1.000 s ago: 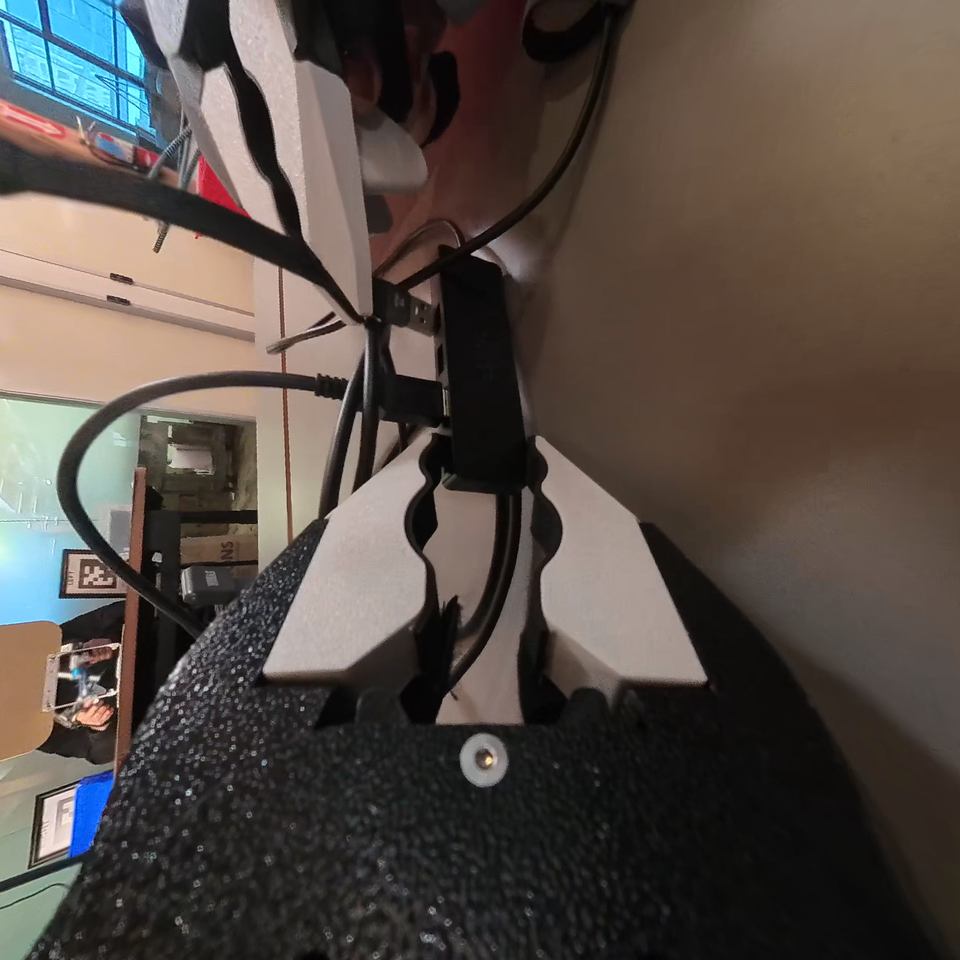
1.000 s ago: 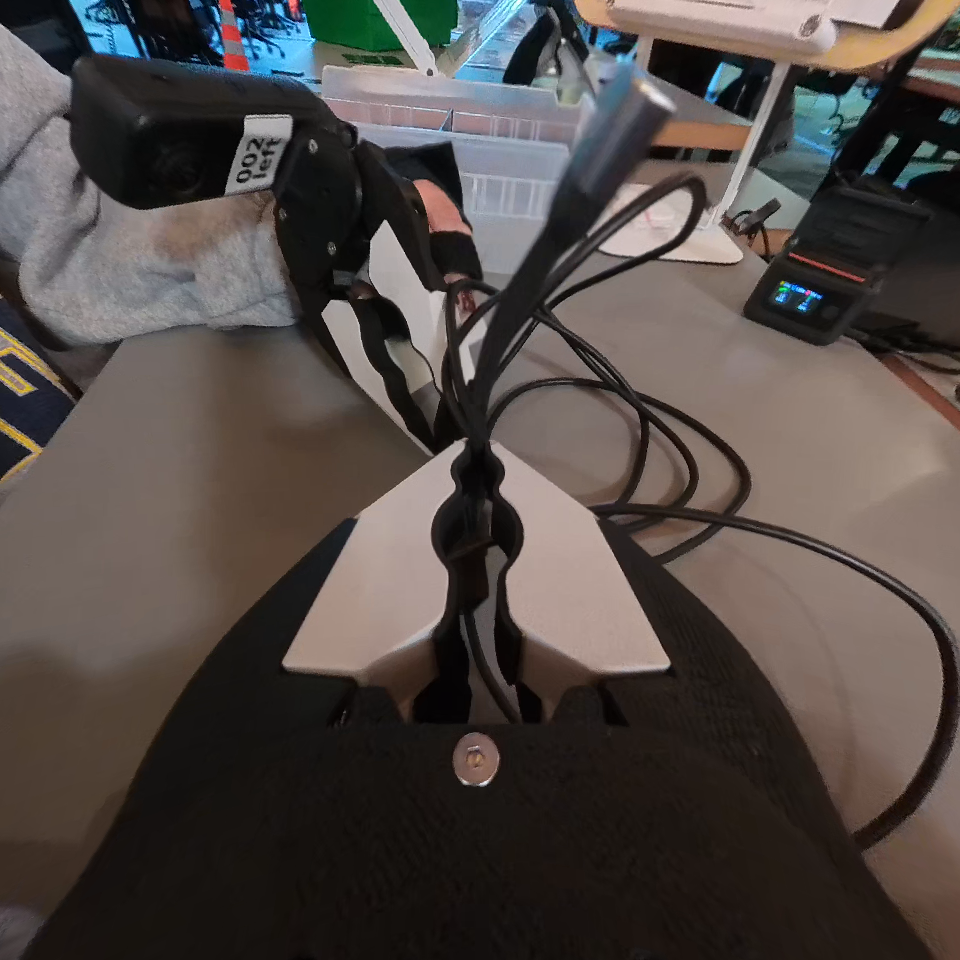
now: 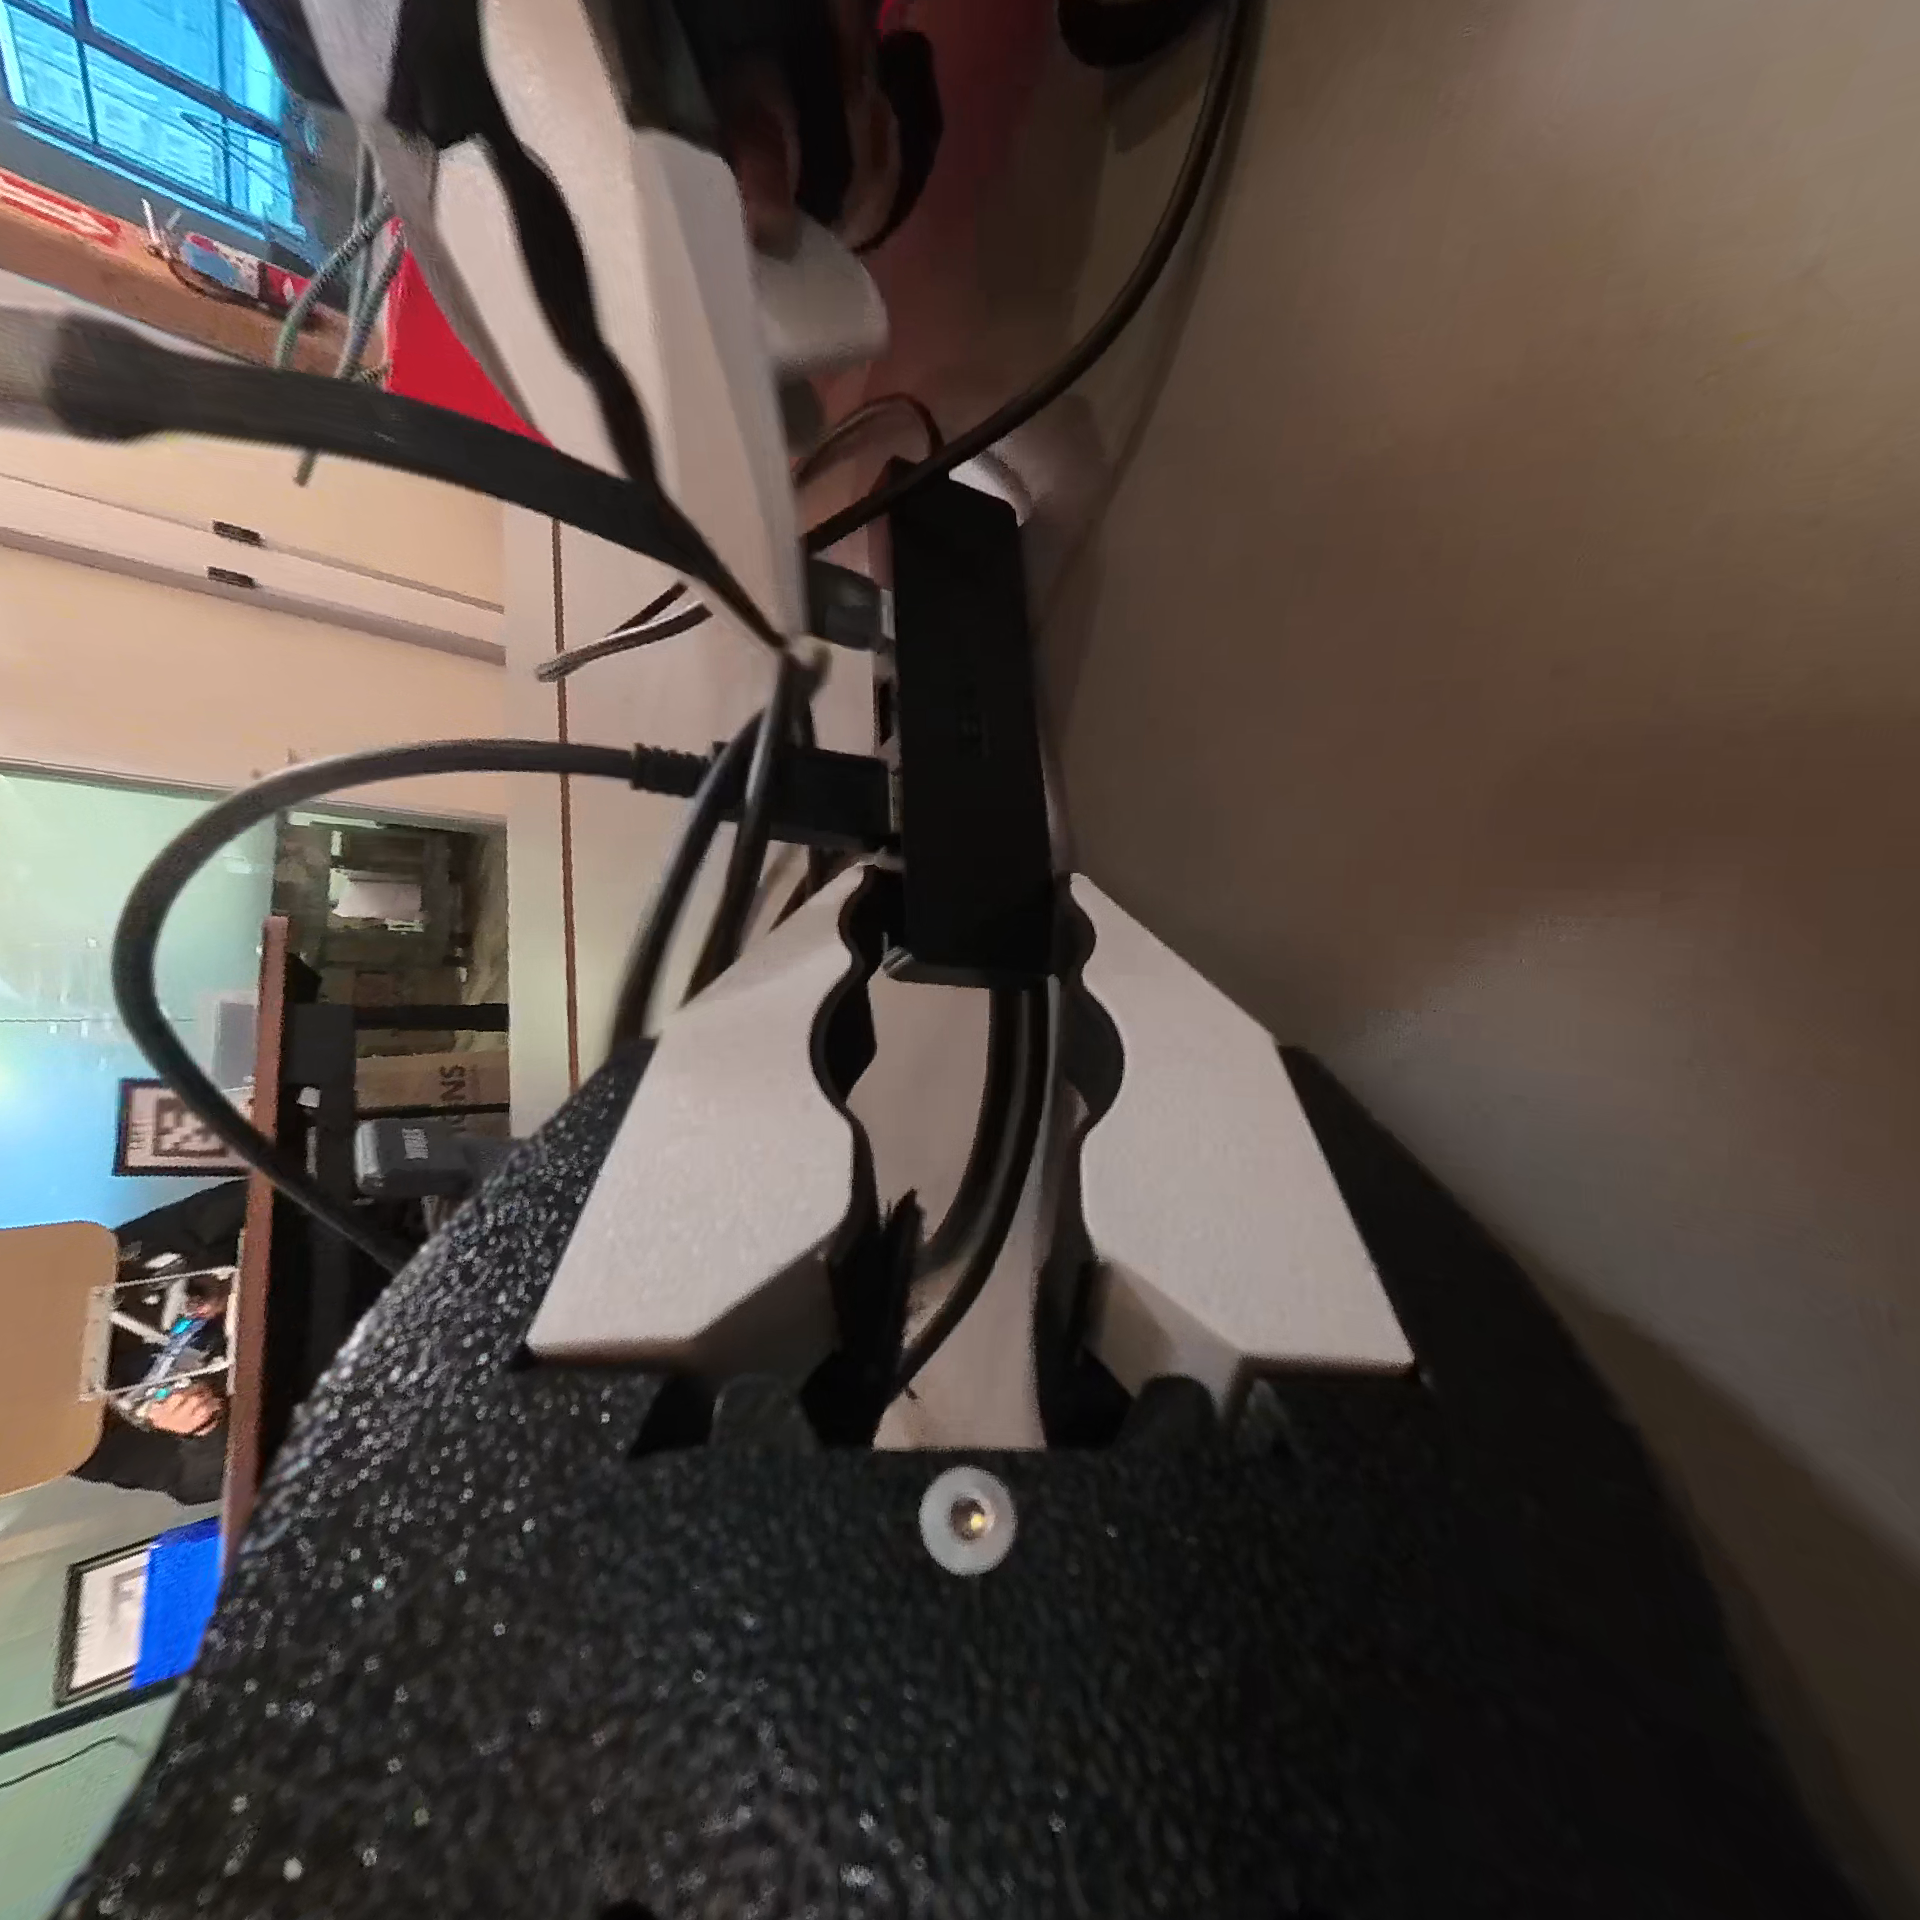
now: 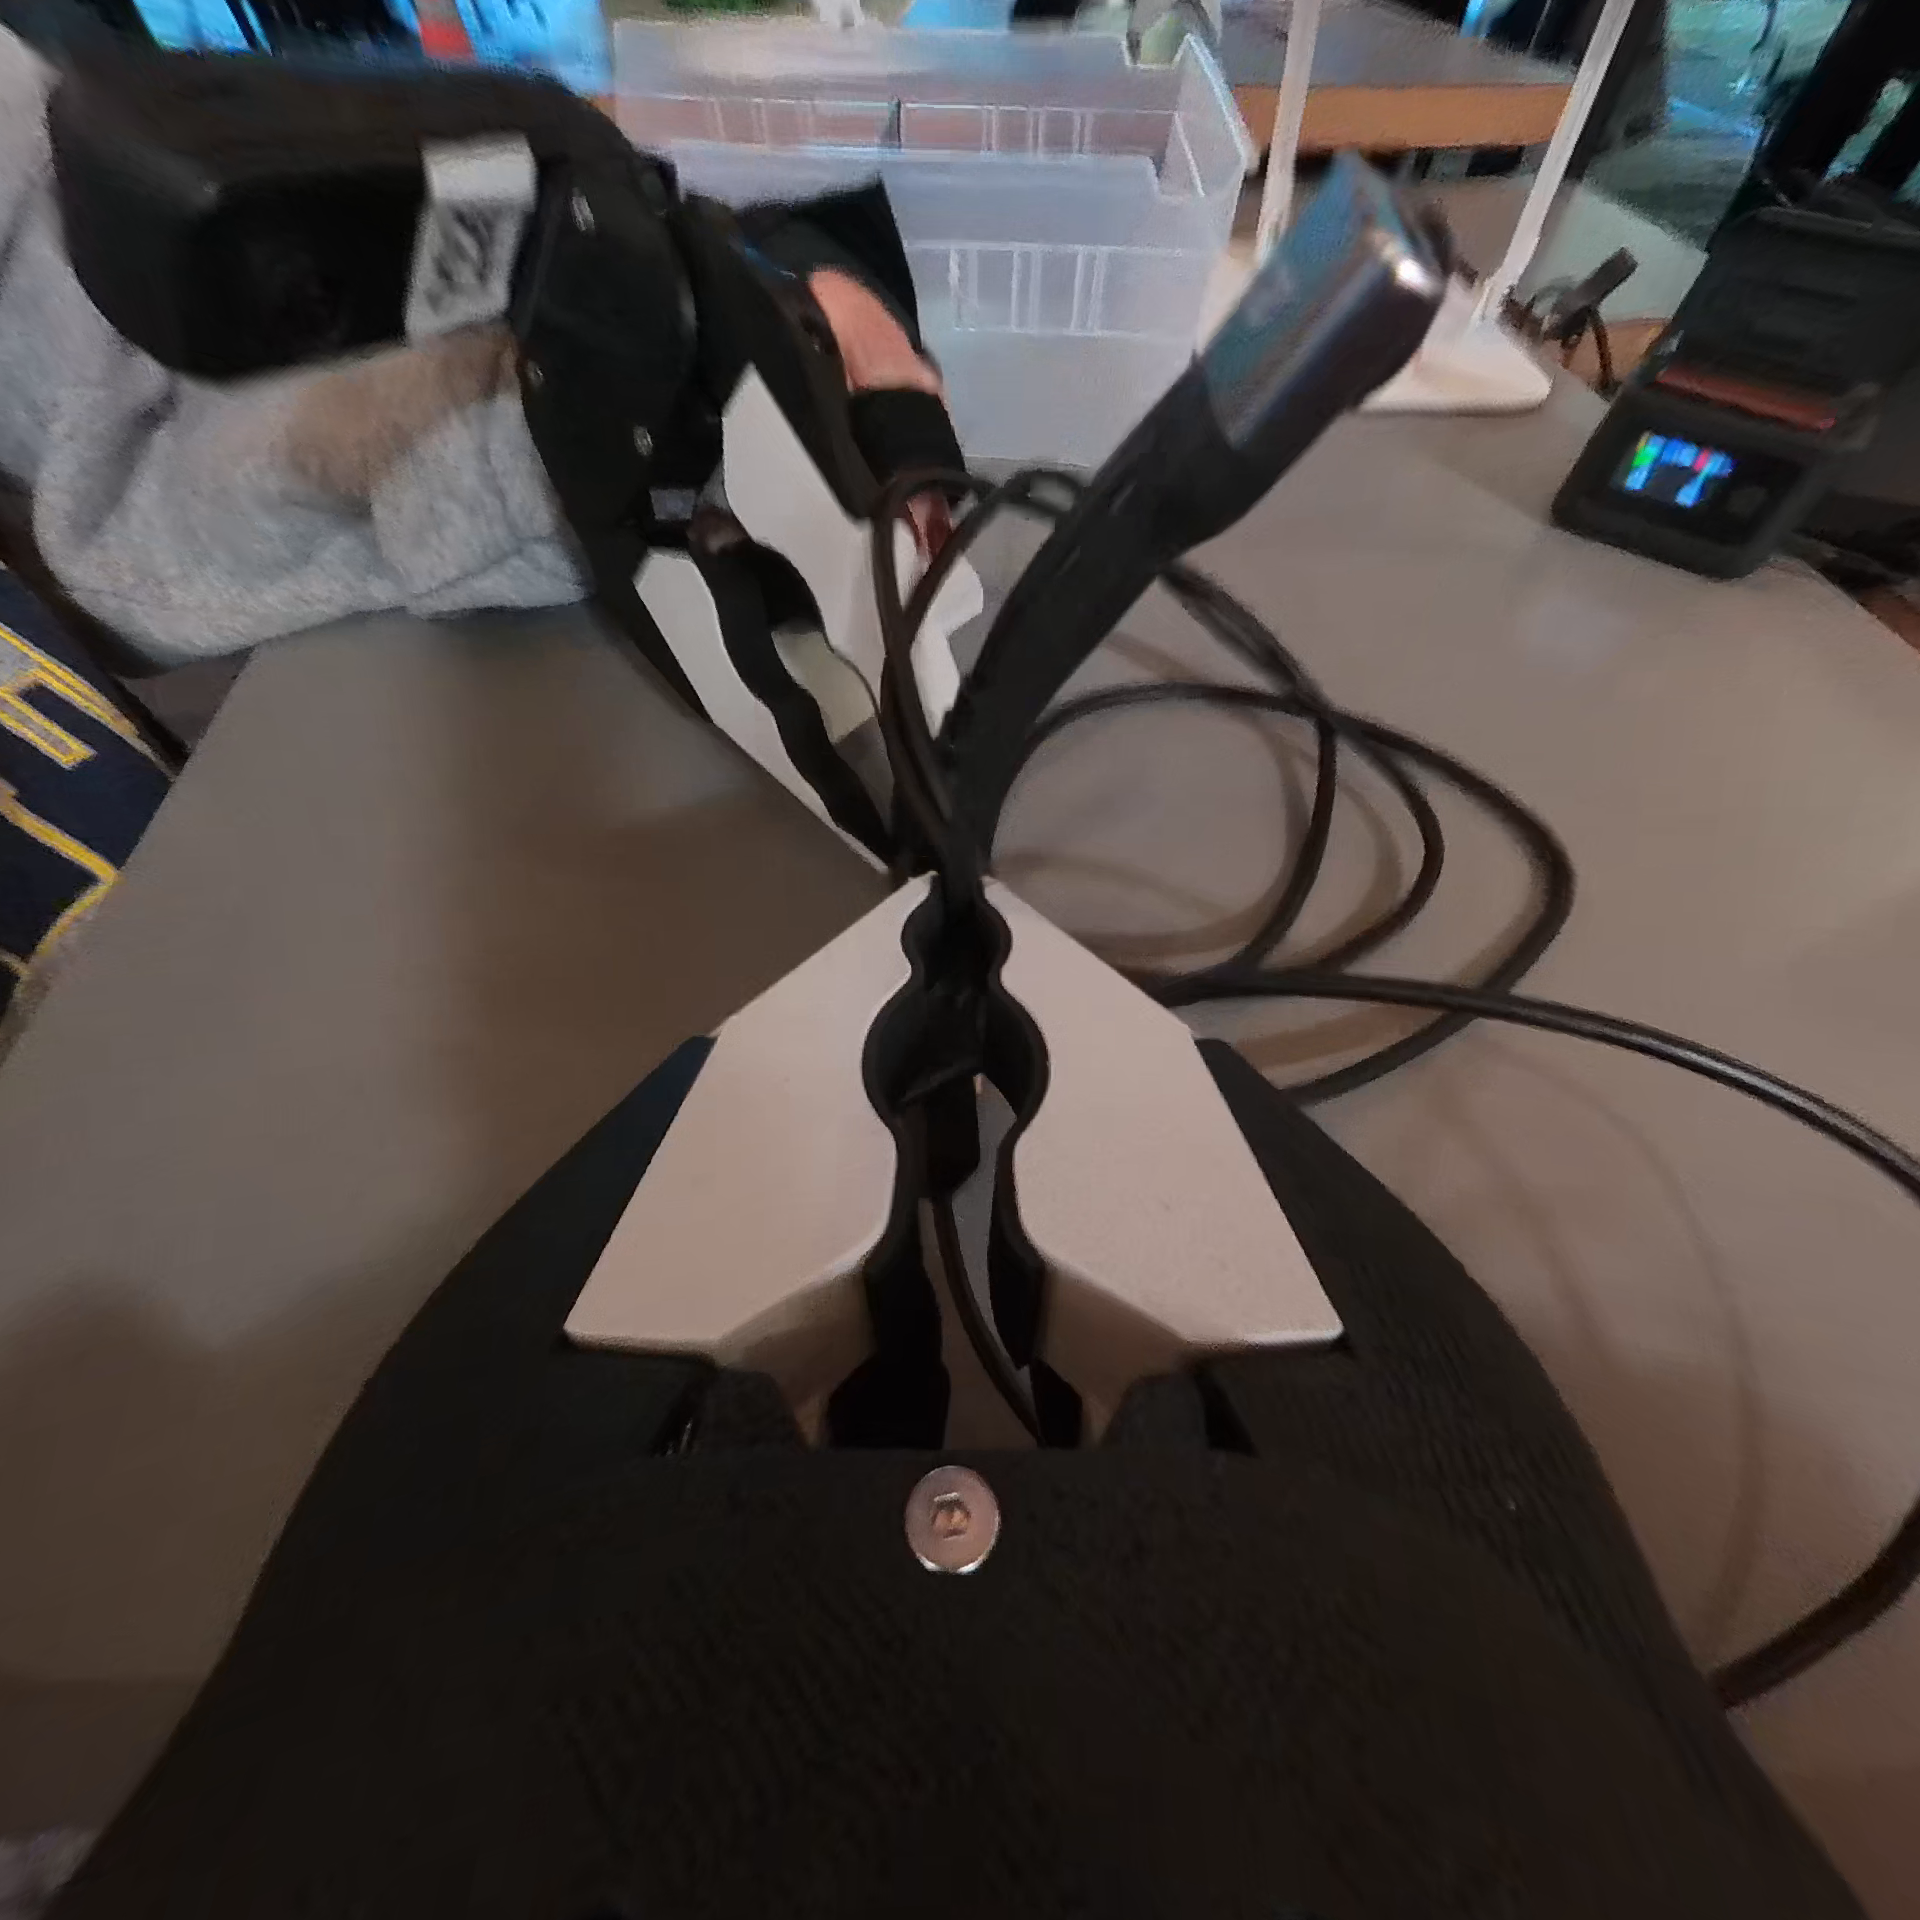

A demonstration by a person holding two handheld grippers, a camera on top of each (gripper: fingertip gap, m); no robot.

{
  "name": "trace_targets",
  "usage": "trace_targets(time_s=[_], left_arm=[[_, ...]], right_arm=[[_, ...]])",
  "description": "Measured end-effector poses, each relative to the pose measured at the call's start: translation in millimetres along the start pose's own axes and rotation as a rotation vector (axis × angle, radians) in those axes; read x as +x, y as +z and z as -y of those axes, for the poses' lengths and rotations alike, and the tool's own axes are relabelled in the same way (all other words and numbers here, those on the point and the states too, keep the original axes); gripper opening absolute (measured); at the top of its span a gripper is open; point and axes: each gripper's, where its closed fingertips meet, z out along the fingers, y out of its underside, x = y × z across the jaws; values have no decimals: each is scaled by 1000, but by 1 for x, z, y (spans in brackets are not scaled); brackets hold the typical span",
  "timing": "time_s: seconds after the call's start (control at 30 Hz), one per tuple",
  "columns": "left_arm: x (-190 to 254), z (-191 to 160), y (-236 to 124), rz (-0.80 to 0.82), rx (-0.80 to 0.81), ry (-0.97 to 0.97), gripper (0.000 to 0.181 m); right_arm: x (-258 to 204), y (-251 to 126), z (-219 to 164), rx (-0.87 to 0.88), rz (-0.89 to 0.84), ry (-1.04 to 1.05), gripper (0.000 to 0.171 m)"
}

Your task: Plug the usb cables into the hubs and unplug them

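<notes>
The left gripper (image 3: 971, 935) is clamping the near end of the hub (image 3: 966, 727), its long axis running away from the jaws, while the right gripper (image 4: 951, 904), closed on a cable (image 4: 1049, 644), is holding the plug (image 4: 1320, 301) up just beside the hub's port side.

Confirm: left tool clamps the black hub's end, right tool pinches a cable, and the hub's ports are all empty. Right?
Not quite. The left tool clamps the black hub and the right tool pinches a cable, but the ports are not all empty: the left wrist view shows a black plug seated in the hub's side.
</notes>
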Motion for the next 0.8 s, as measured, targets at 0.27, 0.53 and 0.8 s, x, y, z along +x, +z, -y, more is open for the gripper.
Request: trace_targets(time_s=[0.27, 0.53, 0.8], left_arm=[[-1, -5, 5, 15, -29, 12, 31], [-33, -8, -5, 255, -85, 137, 30], [-34, -13, -7, 285, -108, 191, 28]], right_arm=[[-1, 2, -2, -4, -25, 4, 2], [21, -14, -4, -78, -203, -47, 46], [21, -2, -8, -193, -286, -214, 13]])
